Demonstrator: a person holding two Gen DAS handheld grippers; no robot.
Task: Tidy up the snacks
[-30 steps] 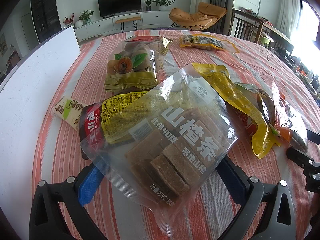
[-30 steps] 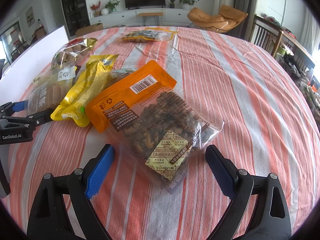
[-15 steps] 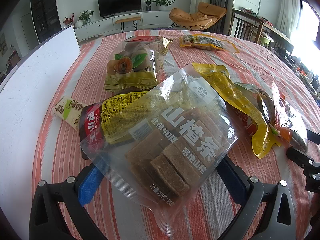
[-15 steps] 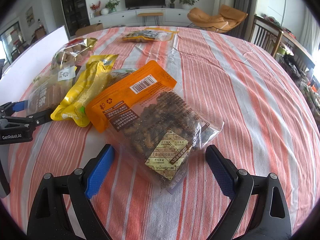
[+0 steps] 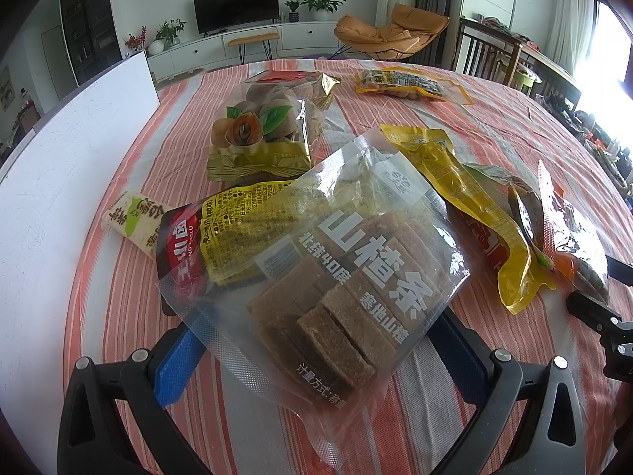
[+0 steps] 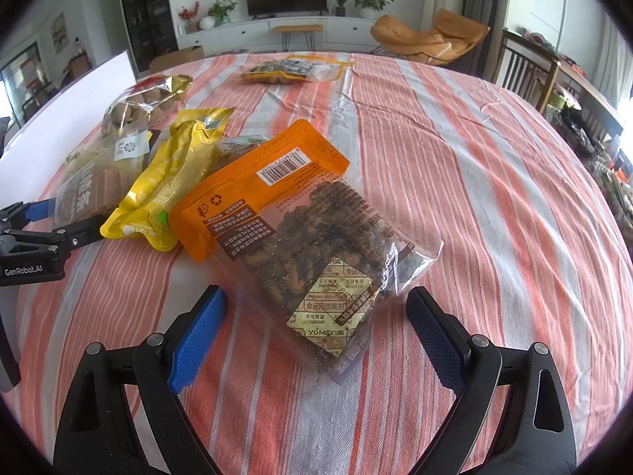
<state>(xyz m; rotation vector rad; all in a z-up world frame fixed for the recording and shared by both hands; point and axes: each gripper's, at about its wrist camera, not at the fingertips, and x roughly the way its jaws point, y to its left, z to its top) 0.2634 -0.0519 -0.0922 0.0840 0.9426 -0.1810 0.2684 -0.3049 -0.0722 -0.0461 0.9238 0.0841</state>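
Note:
Snack packs lie scattered on a striped tablecloth (image 6: 494, 182). My left gripper (image 5: 316, 340) is open, its blue pads either side of the near end of a clear bag of brown hawthorn bars (image 5: 348, 277). That bag rests on a red and yellow pack (image 5: 221, 229). My right gripper (image 6: 316, 316) is open around the near end of an orange bag of dark nuts (image 6: 300, 221). A yellow pouch (image 6: 174, 182) lies just left of the orange bag. The left gripper (image 6: 35, 237) shows at the left edge of the right wrist view.
A clear and gold bag of round snacks (image 5: 269, 130) lies further back, and a yellow-edged pack (image 5: 407, 83) near the far edge. A small white and green packet (image 5: 134, 217) sits by a white board (image 5: 59, 166) on the left. Chairs (image 6: 546, 75) stand at right.

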